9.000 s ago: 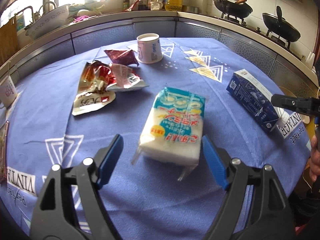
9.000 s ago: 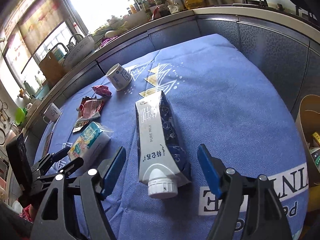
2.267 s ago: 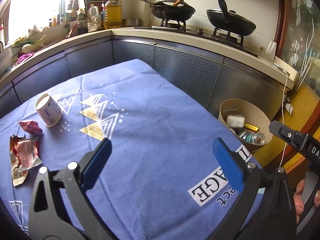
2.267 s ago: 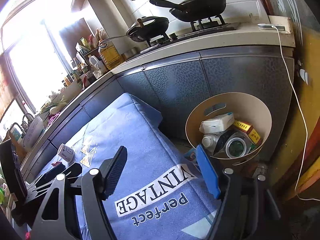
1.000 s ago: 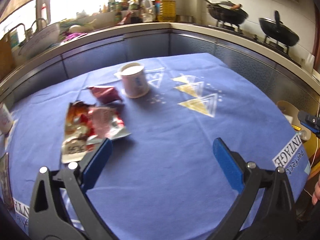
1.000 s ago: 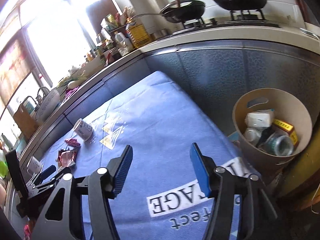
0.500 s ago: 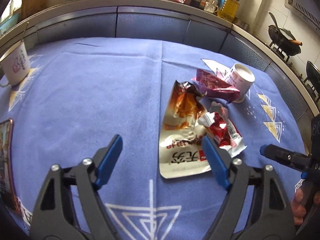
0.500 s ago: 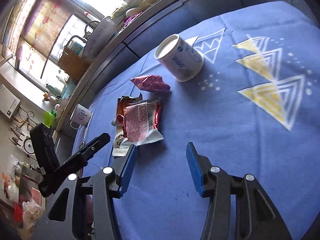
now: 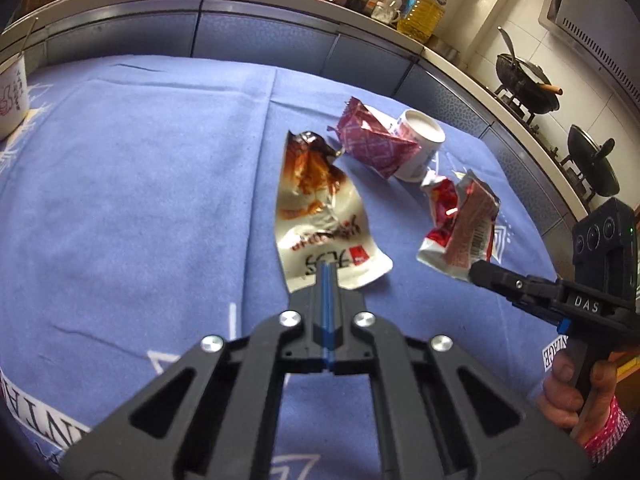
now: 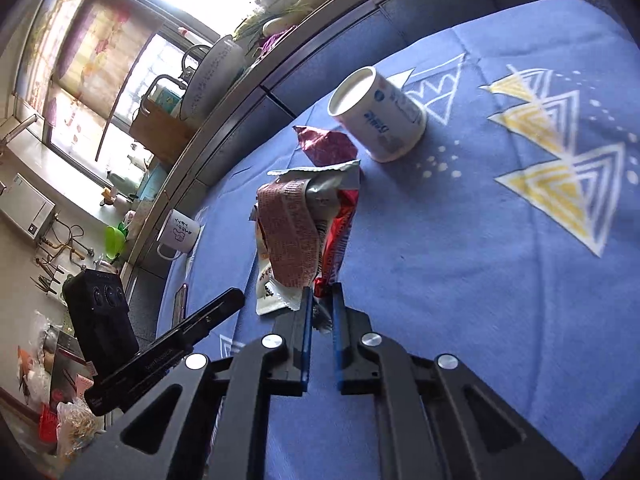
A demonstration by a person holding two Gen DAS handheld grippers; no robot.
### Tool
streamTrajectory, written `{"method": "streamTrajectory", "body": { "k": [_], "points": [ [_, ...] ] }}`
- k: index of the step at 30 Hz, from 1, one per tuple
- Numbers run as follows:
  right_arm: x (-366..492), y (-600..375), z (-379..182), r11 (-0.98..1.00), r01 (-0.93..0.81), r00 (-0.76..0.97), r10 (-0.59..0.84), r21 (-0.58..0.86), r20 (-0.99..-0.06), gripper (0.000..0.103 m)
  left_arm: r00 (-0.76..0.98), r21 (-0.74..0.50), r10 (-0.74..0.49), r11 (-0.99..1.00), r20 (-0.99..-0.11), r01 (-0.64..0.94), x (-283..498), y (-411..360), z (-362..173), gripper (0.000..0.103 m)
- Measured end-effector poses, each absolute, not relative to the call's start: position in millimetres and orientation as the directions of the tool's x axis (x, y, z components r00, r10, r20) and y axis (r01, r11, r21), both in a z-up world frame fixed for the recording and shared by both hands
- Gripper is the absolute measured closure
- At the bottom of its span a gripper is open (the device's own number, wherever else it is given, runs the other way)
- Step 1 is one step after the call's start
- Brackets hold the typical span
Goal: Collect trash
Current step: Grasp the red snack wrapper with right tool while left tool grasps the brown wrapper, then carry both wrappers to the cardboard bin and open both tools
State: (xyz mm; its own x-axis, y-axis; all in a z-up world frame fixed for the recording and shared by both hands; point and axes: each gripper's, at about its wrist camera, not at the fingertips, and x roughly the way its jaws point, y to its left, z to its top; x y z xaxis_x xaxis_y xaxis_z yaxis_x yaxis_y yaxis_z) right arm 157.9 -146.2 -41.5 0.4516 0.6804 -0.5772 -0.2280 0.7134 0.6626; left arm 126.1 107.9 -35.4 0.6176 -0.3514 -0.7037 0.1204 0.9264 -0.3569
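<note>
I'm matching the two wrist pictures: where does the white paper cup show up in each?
Left wrist: paper cup upper middle-right, partly behind the maroon wrapper.
Right wrist: paper cup upper centre, tilted in the picture, right of that wrapper.
Shared landmark: the white mug near the cloth's edge.

A matt blue woven cloth (image 9: 140,200) covered the desk. The white-and-brown wrapper (image 9: 320,216) looked glossy, crinkled foil-plastic (so did the red wrapper (image 10: 304,232)). The paper cup (image 10: 380,116) was smooth. Each tool was matt black plastic.
</note>
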Motion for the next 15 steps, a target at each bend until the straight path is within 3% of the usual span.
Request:
{"method": "streamTrajectory", "body": {
  "k": [2, 4, 5, 6, 11, 13, 14, 15],
  "points": [
    [143.9, -164.5, -44.7, 0.73, -0.21, 0.471, 0.658, 0.65, -0.587, 0.095, 0.627, -0.312, -0.314, 0.943, -0.713, 0.118, 126.4, 104.8, -31.5, 0.103],
    [133.7, -180.5, -50.2, 0.737, -0.18, 0.483, 0.643, 0.651, -0.594, 0.095, 0.608, -0.304, -0.303, 0.947, -0.734, 0.105, 140.4, 108.2, -31.0, 0.082],
    [129.6, -187.1, -53.3, 0.735, -0.163, 0.487, 0.641, 0.659, -0.594, 0.095, 0.594, -0.316, -0.31, 0.944, -0.742, 0.097, 151.2, 111.4, -32.0, 0.038],
    [126.5, -191.4, -56.0, 0.731, -0.148, 0.49, 0.639, 0.666, -0.592, 0.095, 0.597, -0.332, -0.322, 0.938, -0.735, 0.097, 161.8, 116.3, -32.7, 0.006],
    [111.6, -203.6, -62.1, 0.726, -0.104, 0.512, 0.626, 0.68, -0.589, 0.095, 0.582, -0.36, -0.357, 0.926, -0.731, 0.115, 216.9, 124.0, -40.2, 0.01],
    [110.7, -204.1, -63.5, 0.725, -0.091, 0.514, 0.621, 0.682, -0.592, 0.095, 0.578, -0.324, -0.335, 0.938, -0.744, 0.126, 229.4, 116.6, -43.0, 0.025],
    [110.7, -205.1, -64.9, 0.723, -0.084, 0.515, 0.62, 0.685, -0.592, 0.095, 0.568, -0.306, -0.33, 0.942, -0.754, 0.14, 233.5, 110.7, -45.5, 0.042],
    [110.9, -206.4, -66.2, 0.72, -0.078, 0.516, 0.621, 0.689, -0.59, 0.095, 0.556, -0.291, -0.326, 0.944, -0.764, 0.154, 235.6, 105.0, -48.2, 0.067]
  ]
}}
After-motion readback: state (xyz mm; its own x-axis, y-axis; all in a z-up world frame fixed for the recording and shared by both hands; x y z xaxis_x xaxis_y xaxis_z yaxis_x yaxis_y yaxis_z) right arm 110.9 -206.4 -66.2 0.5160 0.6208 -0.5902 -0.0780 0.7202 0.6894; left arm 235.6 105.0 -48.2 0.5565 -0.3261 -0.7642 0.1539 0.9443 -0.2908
